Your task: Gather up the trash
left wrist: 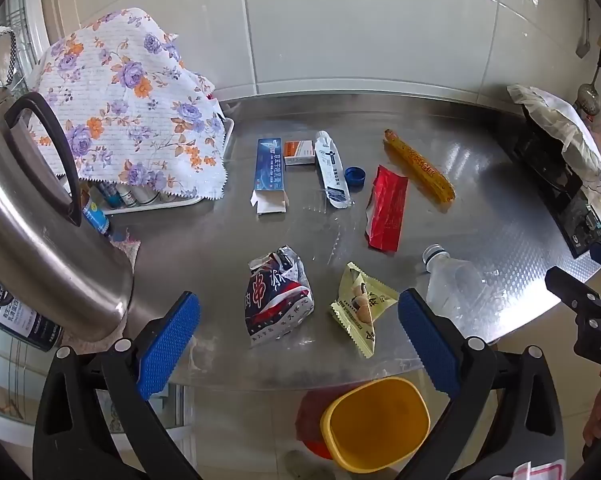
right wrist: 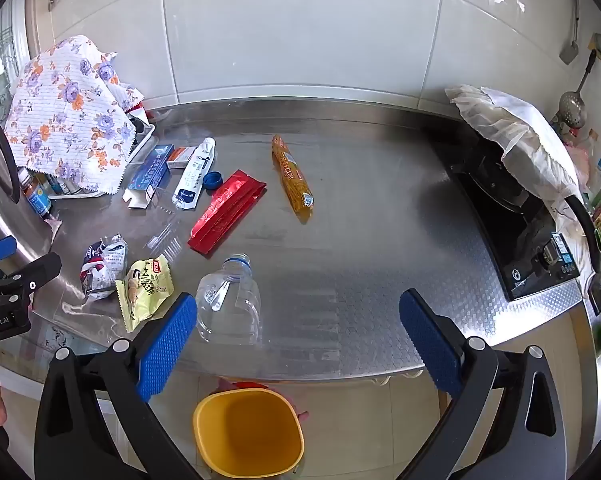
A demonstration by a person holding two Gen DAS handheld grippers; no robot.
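Observation:
Trash lies scattered on a steel counter (left wrist: 480,200): a crumpled dark wrapper (left wrist: 278,298), a yellow snack packet (left wrist: 360,304), a clear plastic bottle (right wrist: 229,300), a red foil pouch (left wrist: 386,208), an orange stick pack (left wrist: 420,166), a blue cap (left wrist: 355,176), a white tube (left wrist: 332,170), a blue carton (left wrist: 269,174) and a small orange box (left wrist: 299,152). A yellow bin (right wrist: 247,432) stands on the floor below the counter's front edge. My left gripper (left wrist: 298,348) hangs open above the front edge near the wrappers. My right gripper (right wrist: 298,346) is open beside the bottle, holding nothing.
A steel kettle (left wrist: 32,216) stands at the left. Behind it a flowered cloth (left wrist: 132,104) covers a tray of small bottles. A black stove (right wrist: 516,216) with a cloth-covered pan (right wrist: 512,132) sits at the right. Utensils hang on the tiled wall.

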